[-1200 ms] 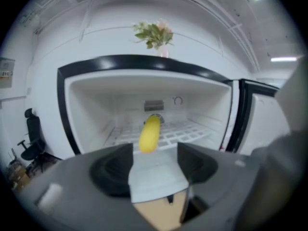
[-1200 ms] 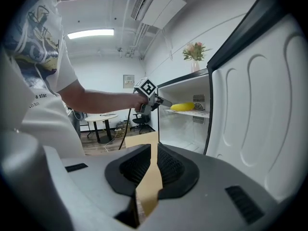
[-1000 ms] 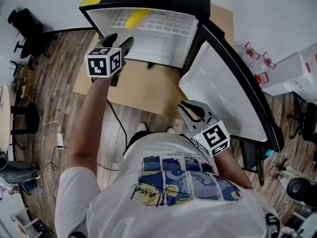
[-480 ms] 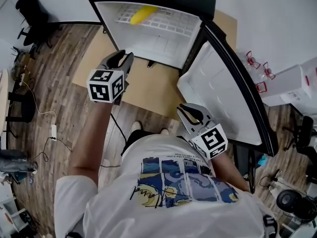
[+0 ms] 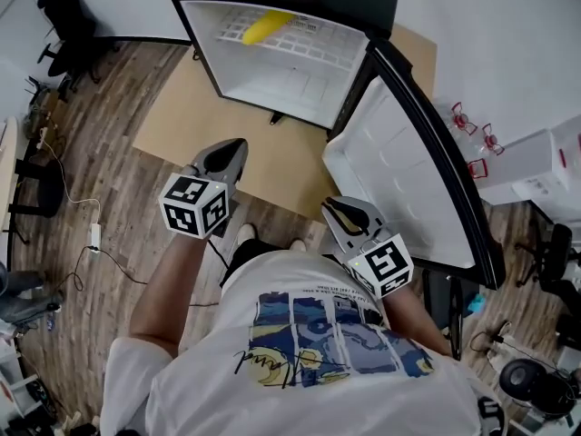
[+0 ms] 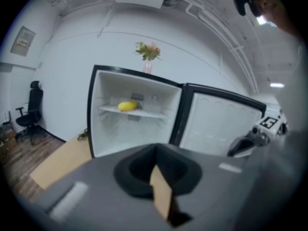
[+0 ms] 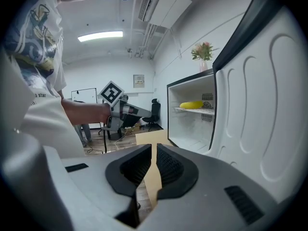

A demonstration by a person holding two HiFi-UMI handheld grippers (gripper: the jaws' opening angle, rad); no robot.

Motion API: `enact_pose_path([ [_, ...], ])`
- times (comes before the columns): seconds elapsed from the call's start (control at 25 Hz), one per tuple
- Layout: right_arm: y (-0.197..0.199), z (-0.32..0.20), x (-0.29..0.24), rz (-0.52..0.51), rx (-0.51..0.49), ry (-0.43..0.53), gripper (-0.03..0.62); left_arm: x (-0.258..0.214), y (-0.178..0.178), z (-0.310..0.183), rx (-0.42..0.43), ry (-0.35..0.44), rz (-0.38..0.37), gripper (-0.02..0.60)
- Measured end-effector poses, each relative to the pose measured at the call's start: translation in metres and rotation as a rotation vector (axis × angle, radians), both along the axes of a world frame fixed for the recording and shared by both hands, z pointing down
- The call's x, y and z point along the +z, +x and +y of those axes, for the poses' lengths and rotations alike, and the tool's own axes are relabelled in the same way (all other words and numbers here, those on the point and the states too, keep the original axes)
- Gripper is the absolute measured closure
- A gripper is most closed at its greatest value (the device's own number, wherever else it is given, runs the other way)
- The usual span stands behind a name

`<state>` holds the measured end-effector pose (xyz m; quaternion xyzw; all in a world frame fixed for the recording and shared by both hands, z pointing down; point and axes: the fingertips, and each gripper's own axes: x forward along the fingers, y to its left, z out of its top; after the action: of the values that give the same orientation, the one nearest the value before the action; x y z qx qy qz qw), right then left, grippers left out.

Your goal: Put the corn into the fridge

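In the head view, a small black fridge [image 5: 272, 84] with a white inside stands open on a flat brown cardboard sheet [image 5: 186, 121] laid over the wooden plank floor [image 5: 100, 143]. Its white-lined door [image 5: 408, 171] is swung wide to the right. The yellow ear of corn [image 5: 265, 27] lies on the white wire shelf [image 5: 313, 42] in the upper part of the fridge, toward the shelf's left end. The space below the shelf holds nothing. The left gripper [image 5: 231, 150], grey with a marker cube, is held over the near edge of the cardboard sheet, well apart from the fridge. The right gripper [image 5: 348, 213] is near the lower corner of the door. Neither carries anything.

In the left gripper view, the left gripper's jaws have just been closing and now meet, with only a thin slit between them and nothing in it. Beyond them the fridge stands open, and the corn rests on the wire shelf against the white back wall. A pink vase of flowers [image 6: 147, 57] stands on the fridge's top. The inner shelves of the door look bare. A black office chair [image 6: 28, 114] stands far left.

In the right gripper view, the right gripper's ribbed black pads [image 7: 168, 165] are drawn together on nothing, with a sliver of cardboard sheet showing through the gap. The white lining of the door fills the right side. Past its edge the corn is seen side-on on the wire shelf inside the fridge. The left gripper is in view at the left.
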<state>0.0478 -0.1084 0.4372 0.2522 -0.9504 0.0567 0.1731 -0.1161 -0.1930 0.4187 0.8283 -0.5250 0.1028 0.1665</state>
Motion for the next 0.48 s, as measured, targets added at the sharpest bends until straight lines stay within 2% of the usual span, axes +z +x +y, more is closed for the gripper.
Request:
enact_pose_path([
  [0.32, 0.005, 0.004, 0.0, 0.011, -0.009, 0.01, 0.562, 0.011, 0.023, 0.044, 0.048, -0.035, 0.058, 0.572],
  [0.48, 0.005, 0.005, 0.0, 0.014, -0.016, 0.014, 0.563, 0.017, 0.031, 0.054, 0.069, -0.049, 0.048, 0.574],
])
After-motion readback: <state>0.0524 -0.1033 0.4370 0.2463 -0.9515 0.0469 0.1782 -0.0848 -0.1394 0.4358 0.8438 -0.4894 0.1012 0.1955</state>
